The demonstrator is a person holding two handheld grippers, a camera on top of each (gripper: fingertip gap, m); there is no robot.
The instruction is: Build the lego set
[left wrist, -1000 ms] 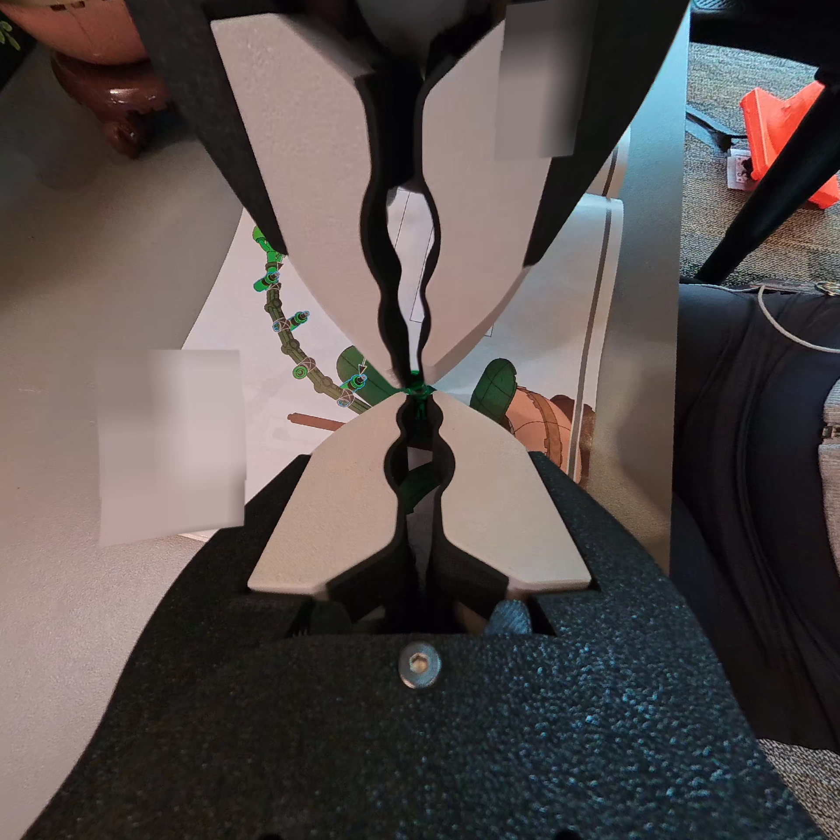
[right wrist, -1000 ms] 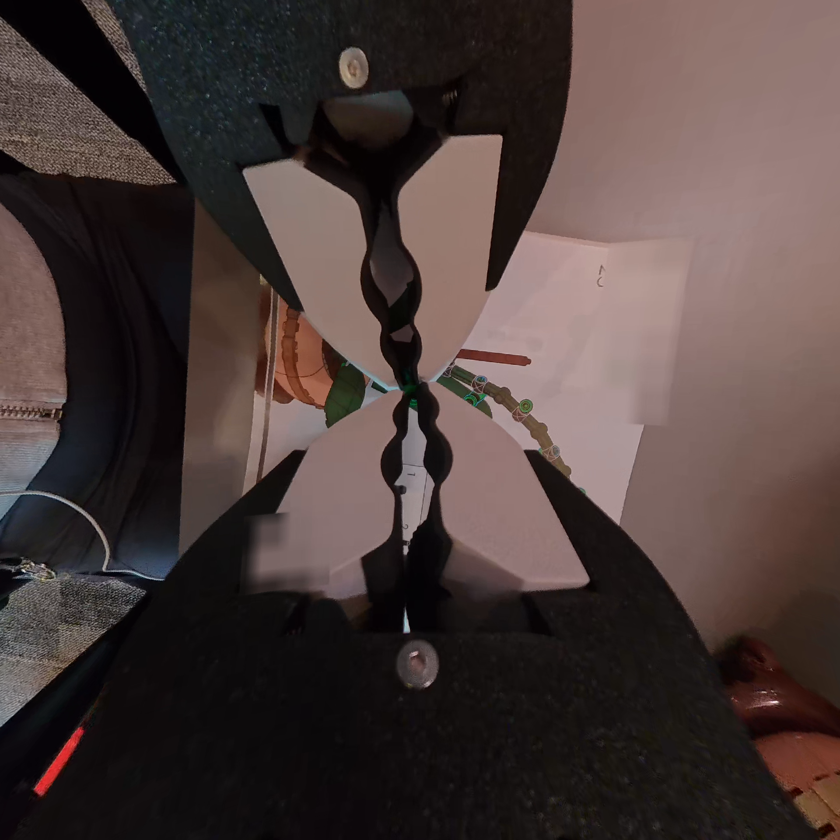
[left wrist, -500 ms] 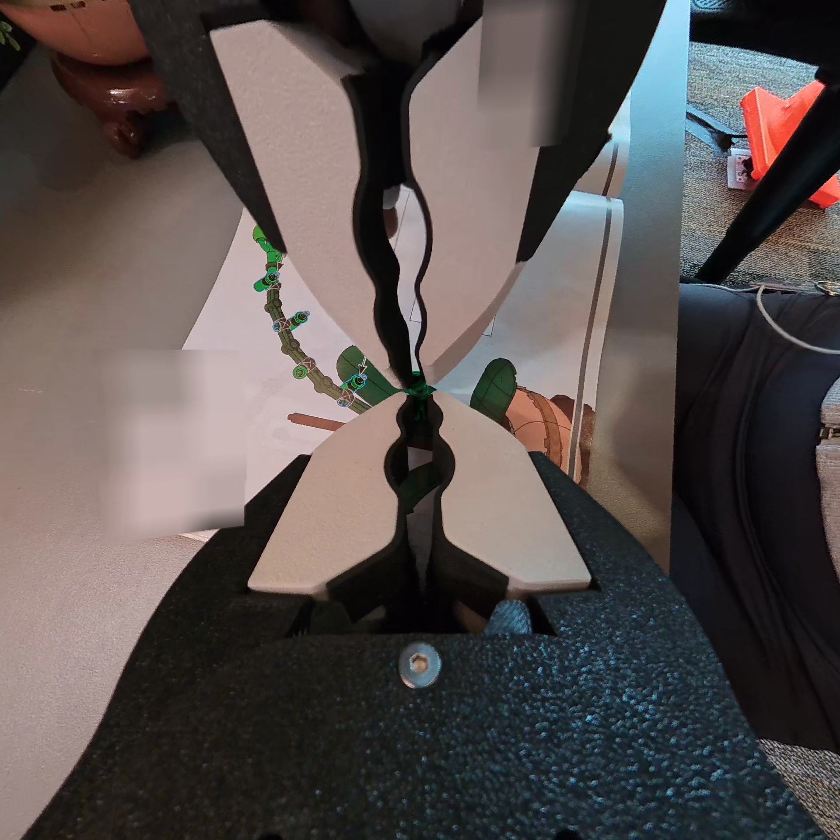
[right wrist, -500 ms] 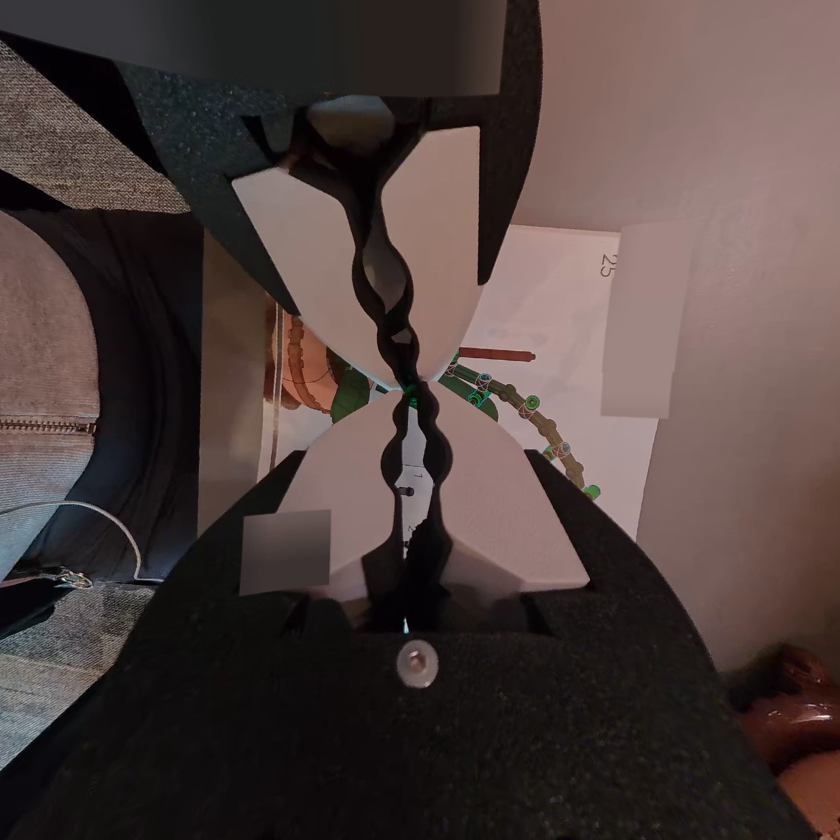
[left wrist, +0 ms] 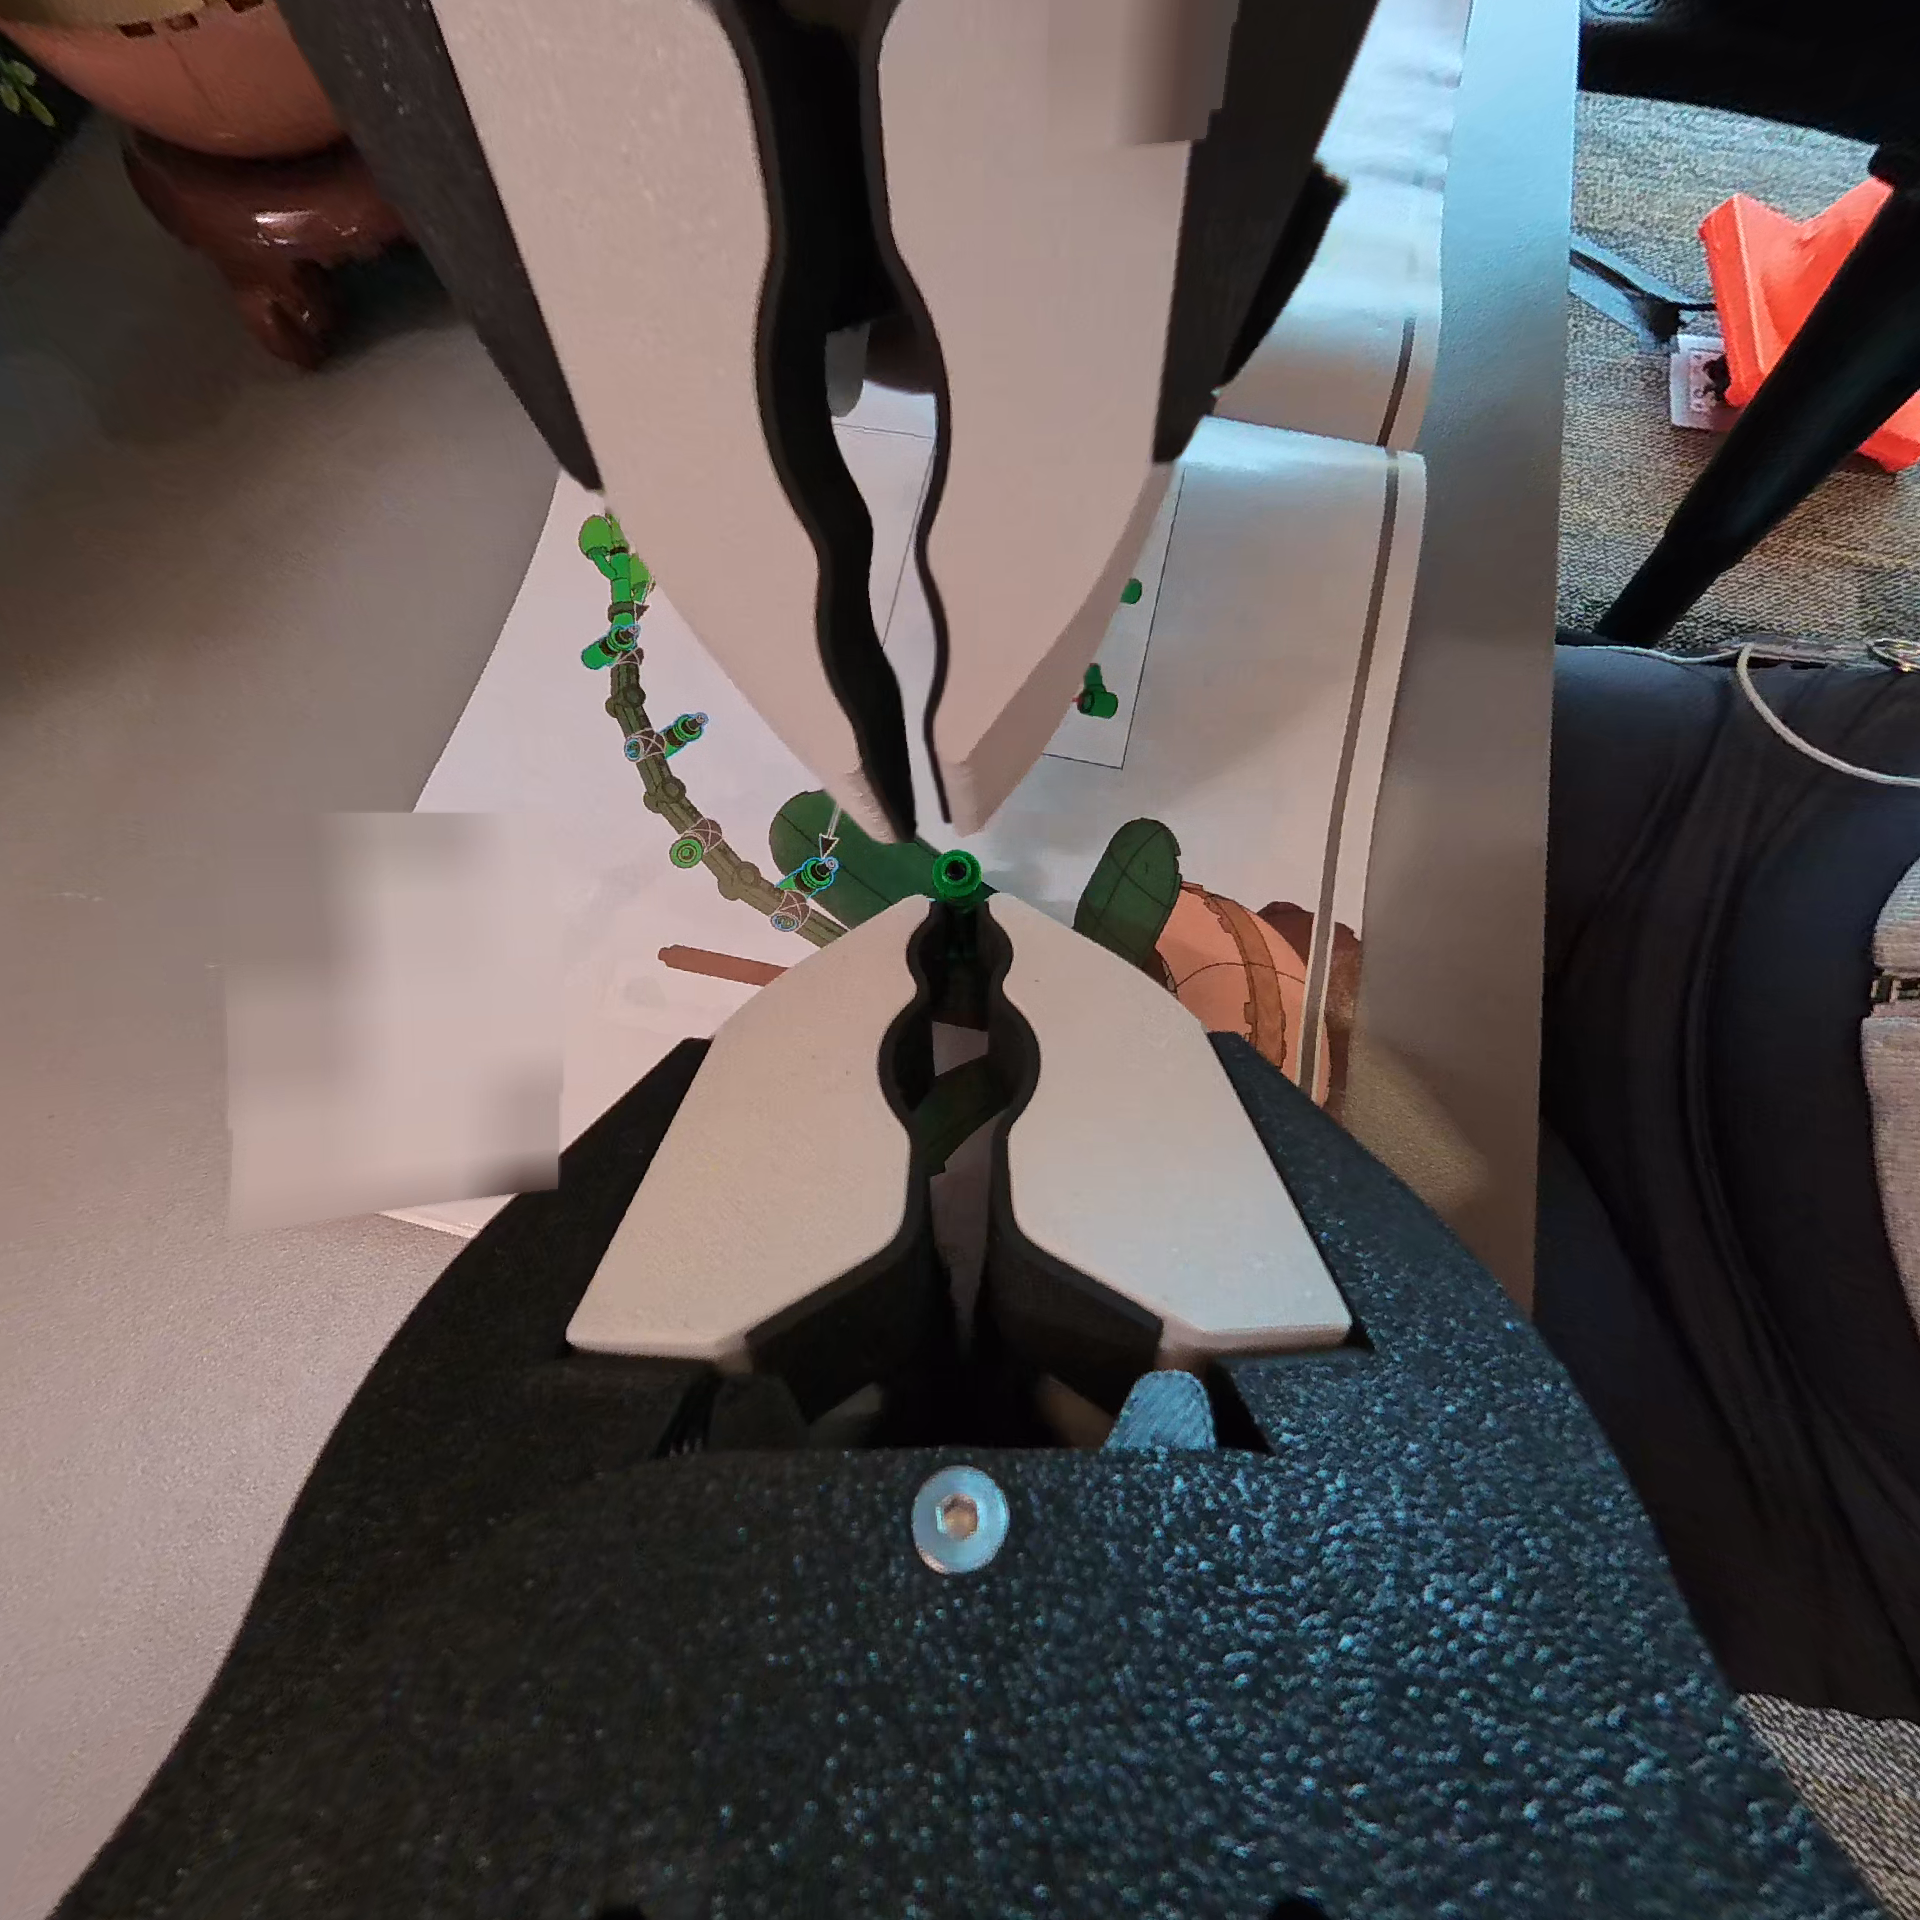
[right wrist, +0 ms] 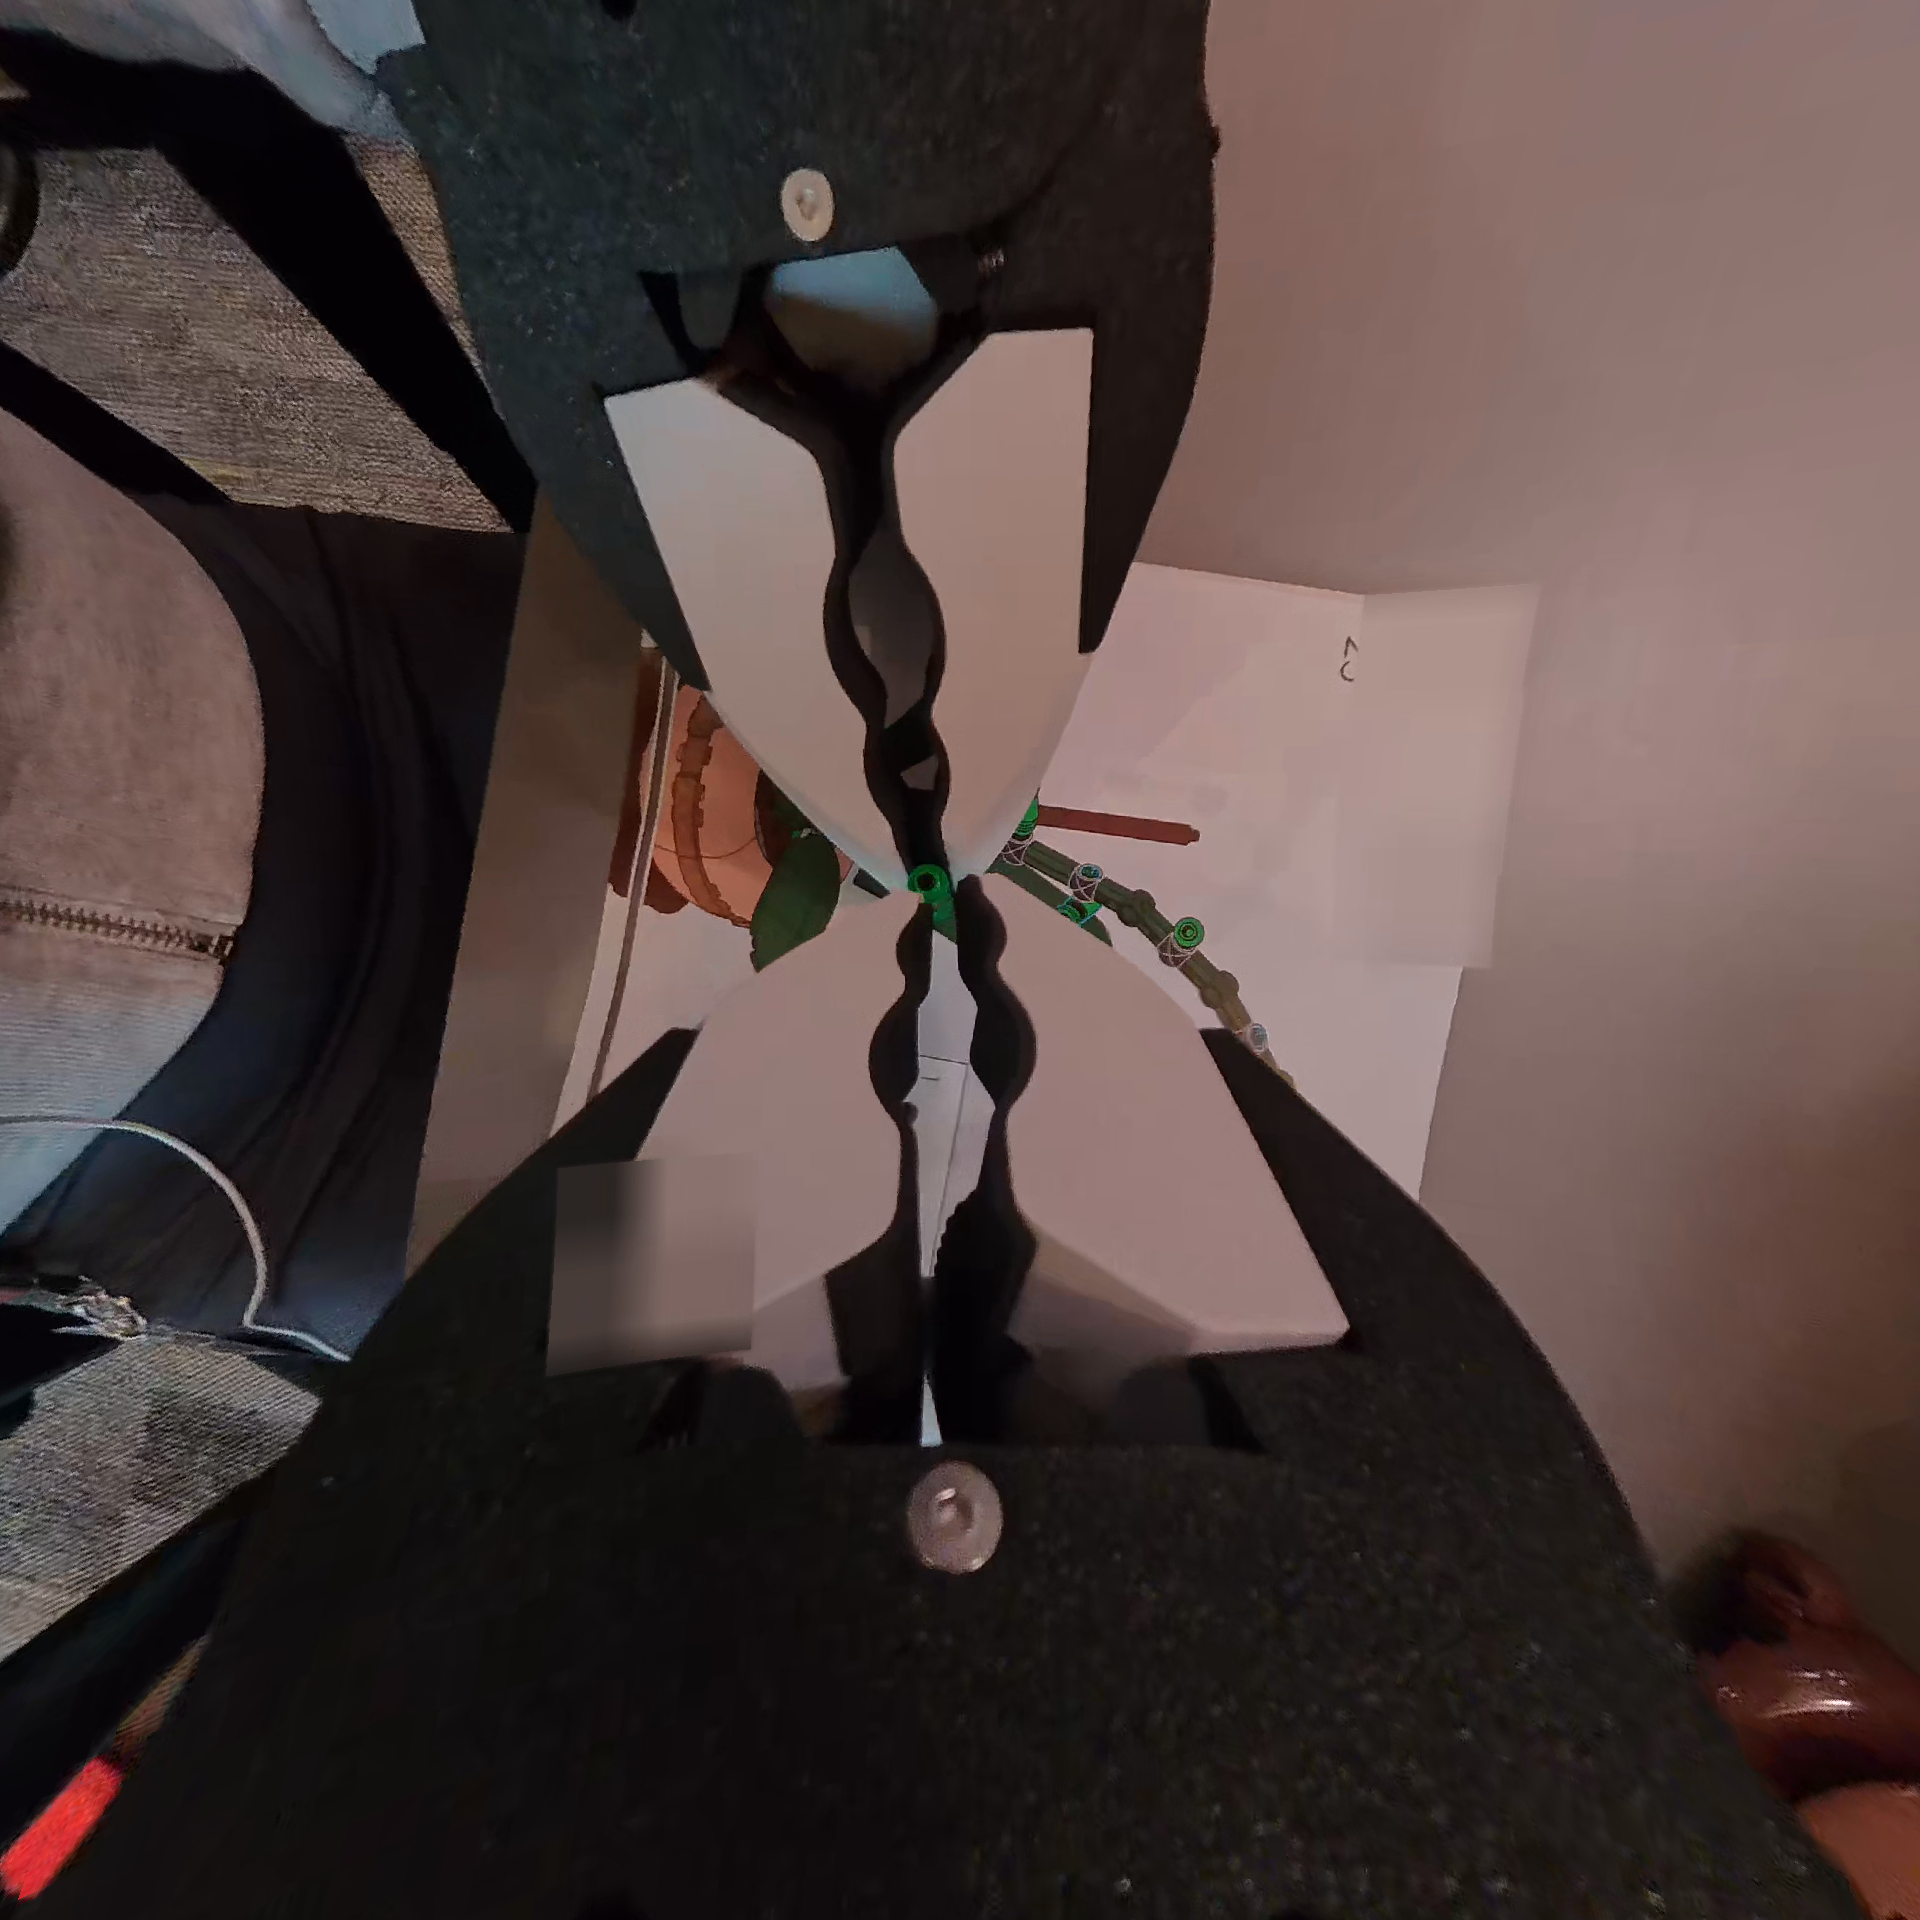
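Right claw (left wrist: 925,826) backed off, slack; left claw (left wrist: 961,906) grips green peg (left wrist: 956,871) above booklet (left wrist: 499,769), grey table (left wrist: 156,675).

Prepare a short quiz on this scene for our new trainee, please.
1. True or false: the left gripper has its fingers shut on a small green peg.
2. What lies on the table under that peg? A) a printed sheet with a plant drawing; B) a keyboard; C) a plate.
3. What colour is the object on the carpet past the table edge?

Key: 1 true; 2 A; 3 orange-red.
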